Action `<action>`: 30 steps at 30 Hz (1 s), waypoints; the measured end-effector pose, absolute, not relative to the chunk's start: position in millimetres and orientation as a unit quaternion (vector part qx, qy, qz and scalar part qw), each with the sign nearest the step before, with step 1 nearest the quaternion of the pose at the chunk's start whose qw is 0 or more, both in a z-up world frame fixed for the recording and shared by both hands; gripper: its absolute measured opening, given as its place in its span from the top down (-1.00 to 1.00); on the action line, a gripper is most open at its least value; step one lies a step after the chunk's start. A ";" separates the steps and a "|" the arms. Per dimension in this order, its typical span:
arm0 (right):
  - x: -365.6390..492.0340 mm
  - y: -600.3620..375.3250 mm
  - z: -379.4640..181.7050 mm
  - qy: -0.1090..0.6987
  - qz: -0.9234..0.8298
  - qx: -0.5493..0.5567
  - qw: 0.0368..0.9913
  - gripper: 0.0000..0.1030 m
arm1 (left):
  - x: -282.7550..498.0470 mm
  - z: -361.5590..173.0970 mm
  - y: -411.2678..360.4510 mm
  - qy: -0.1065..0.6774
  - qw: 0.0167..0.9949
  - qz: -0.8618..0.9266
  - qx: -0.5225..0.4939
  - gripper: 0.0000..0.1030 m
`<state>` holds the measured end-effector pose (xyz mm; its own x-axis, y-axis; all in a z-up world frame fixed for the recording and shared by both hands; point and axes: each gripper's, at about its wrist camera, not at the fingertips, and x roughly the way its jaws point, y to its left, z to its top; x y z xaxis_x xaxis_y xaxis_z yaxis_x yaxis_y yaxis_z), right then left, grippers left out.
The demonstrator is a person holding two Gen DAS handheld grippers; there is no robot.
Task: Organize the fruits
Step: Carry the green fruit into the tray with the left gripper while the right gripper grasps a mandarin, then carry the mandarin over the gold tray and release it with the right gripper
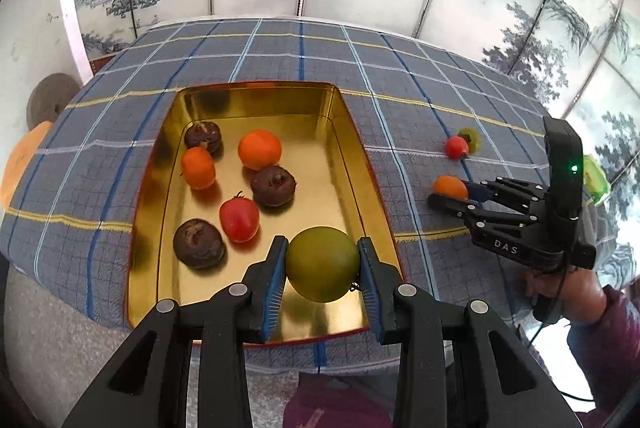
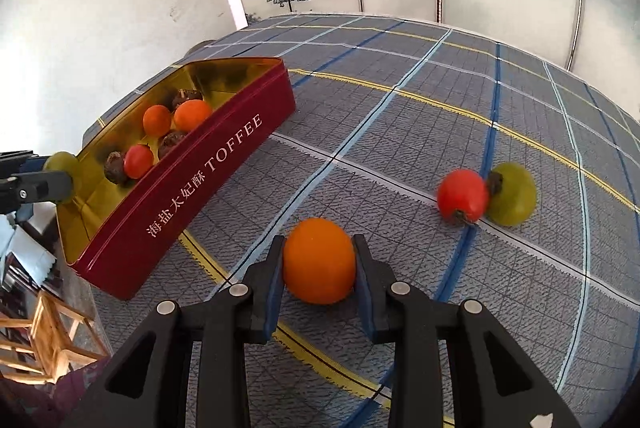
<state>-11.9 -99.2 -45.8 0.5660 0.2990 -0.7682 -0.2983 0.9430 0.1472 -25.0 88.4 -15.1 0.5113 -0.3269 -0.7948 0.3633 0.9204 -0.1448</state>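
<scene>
The left gripper (image 1: 322, 270) clamps a green fruit (image 1: 322, 264) over the toffee tin's (image 1: 256, 106) near edge; the right gripper (image 2: 319, 260) clamps an orange fruit (image 2: 319, 260) on the checked tablecloth (image 2: 400, 132)

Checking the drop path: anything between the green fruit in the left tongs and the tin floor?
Nothing visible. The left tongs hold the green fruit over the near end of the gold-lined toffee tin, where the floor is bare. The nearest fruits, a red one and a brown one, lie off to the left.
</scene>
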 end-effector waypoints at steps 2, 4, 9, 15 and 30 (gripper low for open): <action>-11.7 -99.4 -45.9 0.434 0.169 0.001 0.885 0.43 | -23.5 -16.4 83.1 0.447 0.872 -0.196 0.032 0.31; -12.0 -99.6 -46.0 0.433 0.169 0.003 0.885 0.43 | -21.8 -18.3 79.7 0.443 0.874 -0.193 0.041 0.30; -13.7 -101.0 -45.6 0.432 0.170 0.005 0.886 0.42 | -16.8 -24.8 74.7 0.439 0.877 -0.189 0.053 0.30; -13.5 -101.2 -45.7 0.432 0.170 0.005 0.886 0.42 | -11.6 -33.0 71.9 0.440 0.877 -0.180 0.065 0.30; -13.6 -101.0 -45.6 0.431 0.170 0.005 0.886 0.42 | -5.4 -39.5 65.1 0.436 0.881 -0.161 0.090 -0.10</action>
